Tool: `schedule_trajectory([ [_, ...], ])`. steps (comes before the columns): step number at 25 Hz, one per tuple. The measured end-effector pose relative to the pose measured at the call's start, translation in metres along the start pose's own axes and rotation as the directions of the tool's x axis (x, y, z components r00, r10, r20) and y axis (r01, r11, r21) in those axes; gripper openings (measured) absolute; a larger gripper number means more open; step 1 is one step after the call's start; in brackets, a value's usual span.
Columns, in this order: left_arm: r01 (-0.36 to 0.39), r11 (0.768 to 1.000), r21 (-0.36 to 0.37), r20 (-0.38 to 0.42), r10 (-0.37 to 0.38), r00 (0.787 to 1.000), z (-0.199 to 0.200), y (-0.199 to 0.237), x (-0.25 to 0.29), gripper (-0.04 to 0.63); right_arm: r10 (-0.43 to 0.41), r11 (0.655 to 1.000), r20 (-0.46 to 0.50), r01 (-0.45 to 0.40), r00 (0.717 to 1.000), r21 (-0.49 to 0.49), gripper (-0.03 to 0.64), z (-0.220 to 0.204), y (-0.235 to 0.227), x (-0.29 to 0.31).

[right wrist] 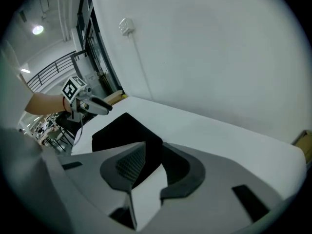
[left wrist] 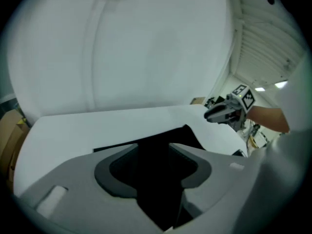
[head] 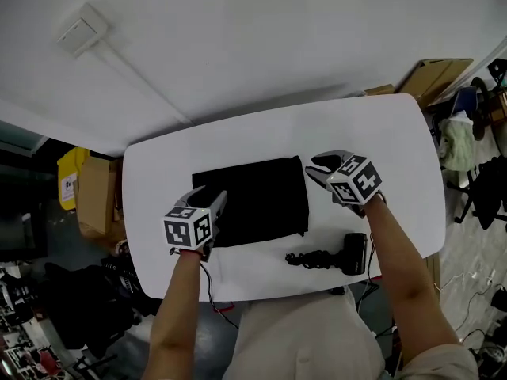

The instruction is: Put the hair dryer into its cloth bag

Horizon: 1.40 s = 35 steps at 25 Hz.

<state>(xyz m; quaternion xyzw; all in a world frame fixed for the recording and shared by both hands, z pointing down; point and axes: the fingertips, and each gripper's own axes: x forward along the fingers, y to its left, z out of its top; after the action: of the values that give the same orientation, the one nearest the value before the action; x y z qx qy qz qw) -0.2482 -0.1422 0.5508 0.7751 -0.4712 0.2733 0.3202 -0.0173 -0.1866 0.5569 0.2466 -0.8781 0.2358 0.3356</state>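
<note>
I am holding both pairs of fingers apart, gripping nothing: the left gripper (left wrist: 153,168) is hovering at the near-left corner of the black cloth bag (head: 255,200), the right gripper (right wrist: 145,165) just off its far-right corner. The bag is lying flat on the white table (head: 400,145). The hair dryer (head: 355,253), its cord (head: 310,258) bunched beside it, is sitting outside the bag near the table's front edge; by my judgement, nothing is packed yet.

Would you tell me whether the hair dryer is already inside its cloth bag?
Out: the hair dryer lies on the table beside the flat cloth bag.
</note>
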Motion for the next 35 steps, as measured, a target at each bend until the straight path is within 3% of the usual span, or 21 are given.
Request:
schedule_trajectory([
  [4,0.143,0.983,0.113,-0.078,-0.135,0.988,-0.021,-0.093,0.026,0.193,-0.007,0.999,0.050,0.005,0.999,0.036,0.076,-0.026,0.021,-0.026],
  [10,0.228,0.958,0.176,-0.153,-0.202,0.967,-0.041,-0.168,0.060,0.195,-0.044,0.997,0.105,0.037,0.993,0.071,0.043,-0.055,0.038,-0.055],
  [14,0.196,0.944,0.266,-0.184,-0.150,0.971,-0.043,-0.192,0.075,0.271,-0.078,0.992,0.124,0.065,0.989,0.105,0.043,-0.069,0.042,-0.069],
  [20,0.136,0.885,0.446,-0.232,-0.033,0.972,-0.047,-0.216,0.097,0.281,-0.112,0.981,0.149,0.086,0.982,0.173,0.043,-0.088,0.041,-0.088],
  [29,0.044,0.853,0.520,-0.314,0.143,0.938,-0.074,-0.197,0.114,0.276,-0.149,0.964,0.178,0.102,0.973,0.246,0.043,-0.114,0.043,-0.108],
  [32,-0.004,0.848,0.530,-0.312,0.199,0.929,-0.076,-0.186,0.110,0.167,-0.150,0.960,0.180,0.100,0.972,0.262,0.043,-0.118,0.047,-0.108],
  [34,-0.033,0.872,0.489,-0.299,0.203,0.932,-0.073,-0.181,0.107,0.055,-0.152,0.958,0.187,0.098,0.971,0.269,0.043,-0.119,0.047,-0.110],
  [35,-0.039,0.891,0.452,-0.295,0.190,0.936,-0.071,-0.179,0.105,0.029,-0.154,0.957,0.192,0.098,0.969,0.273,0.043,-0.119,0.047,-0.112],
])
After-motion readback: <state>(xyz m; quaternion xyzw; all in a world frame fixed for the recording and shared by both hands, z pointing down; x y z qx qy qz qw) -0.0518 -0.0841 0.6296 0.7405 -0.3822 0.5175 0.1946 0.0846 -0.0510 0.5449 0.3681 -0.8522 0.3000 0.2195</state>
